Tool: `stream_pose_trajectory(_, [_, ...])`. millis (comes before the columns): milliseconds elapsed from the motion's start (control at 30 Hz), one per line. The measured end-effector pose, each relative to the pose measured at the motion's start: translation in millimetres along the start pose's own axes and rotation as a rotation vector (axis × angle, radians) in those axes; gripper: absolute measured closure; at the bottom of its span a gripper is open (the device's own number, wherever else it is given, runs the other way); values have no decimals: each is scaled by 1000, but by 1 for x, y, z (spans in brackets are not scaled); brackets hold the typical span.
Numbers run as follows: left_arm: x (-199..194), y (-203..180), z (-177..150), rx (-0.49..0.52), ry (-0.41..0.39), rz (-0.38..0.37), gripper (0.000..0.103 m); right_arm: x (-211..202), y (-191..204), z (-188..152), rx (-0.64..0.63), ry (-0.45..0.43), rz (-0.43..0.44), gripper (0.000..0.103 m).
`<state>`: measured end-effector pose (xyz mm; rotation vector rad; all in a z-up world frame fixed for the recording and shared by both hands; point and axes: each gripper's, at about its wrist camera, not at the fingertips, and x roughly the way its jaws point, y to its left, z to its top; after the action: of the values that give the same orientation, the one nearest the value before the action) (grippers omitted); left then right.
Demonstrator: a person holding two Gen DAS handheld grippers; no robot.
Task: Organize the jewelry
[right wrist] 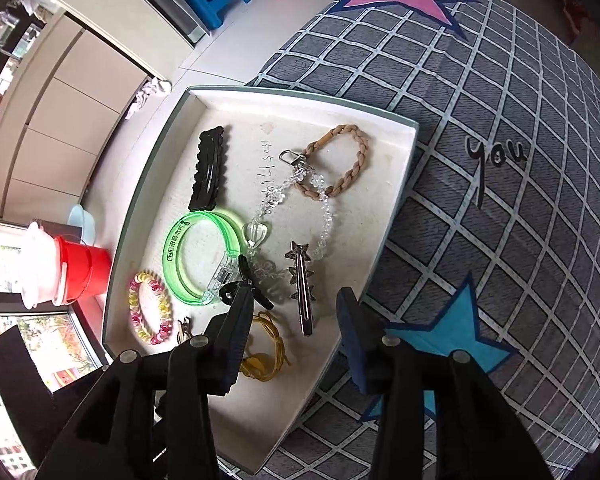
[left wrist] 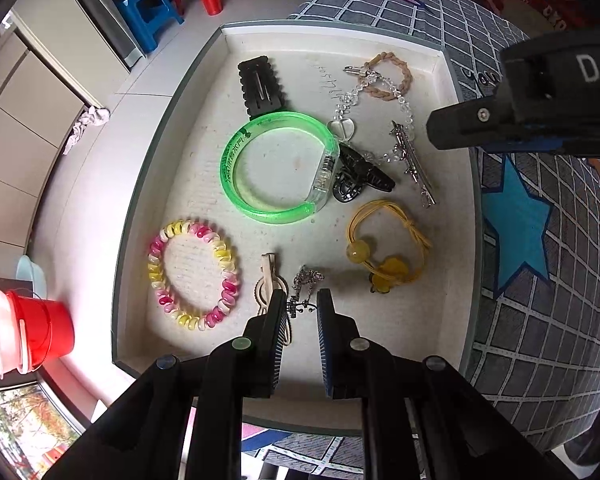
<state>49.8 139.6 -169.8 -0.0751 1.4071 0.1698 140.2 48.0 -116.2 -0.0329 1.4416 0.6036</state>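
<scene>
A: Where does everything sit?

B: In the shallow white tray [left wrist: 172,184] on the grid-patterned bed cover [right wrist: 480,240]. Green bangle [left wrist: 274,168] in the middle, coiled pink-and-yellow hair tie [left wrist: 194,276] near left, yellow elastic with beads [left wrist: 388,248] near right, braided tan tie [left wrist: 392,76] and clear bead chain [left wrist: 404,108] at the far right, black snap clip [left wrist: 262,86] at the far side.

A: And the hand-held grippers?

B: The left hand-held gripper [left wrist: 302,312] hovers over the small silver chain charm [left wrist: 304,288] at the near edge, jaws narrow. I can't tell whether they pinch it. The right hand-held gripper [right wrist: 292,312] is spread, empty, above the silver star hair clip [right wrist: 302,284].

A: How would that clip handle?

B: Stiff metal, light, probably slick. I'd take it across the narrow shaft mid-length, not the spiky star end.

A: The chain charm?

B: Limp and tiny. It will likely bunch and dangle, so pinch the thickest clump. The bead chain looks fragile and lies over the tan tie, so lifting either could drag the other.
</scene>
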Motion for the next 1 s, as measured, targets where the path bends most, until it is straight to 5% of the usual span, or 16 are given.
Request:
stream_pose_trajectory(500, [-24, -4, -1, 4, -22, -6, 79, -40, -27, -30, 56, -33, -34, 56])
stream_pose_trajectory(567, [-25, 0, -2, -7, -24, 9, 19, -40, -27, -32, 55, -32, -33, 56])
stream_pose_trajectory(600, [-28, 1, -3, -20, -40, 34, 0, -40, -26, -33, 54, -31, -34, 56])
stream_pose_trajectory(900, [-36, 8, -3, -22, -41, 48, 0, -41, -24, -38, 52, -24, -40, 56])
stream_pose_trajectory(1000, [-32, 12, -5, -40, -13, 45, 0, -38, -23, -40, 44, -8, -45, 48])
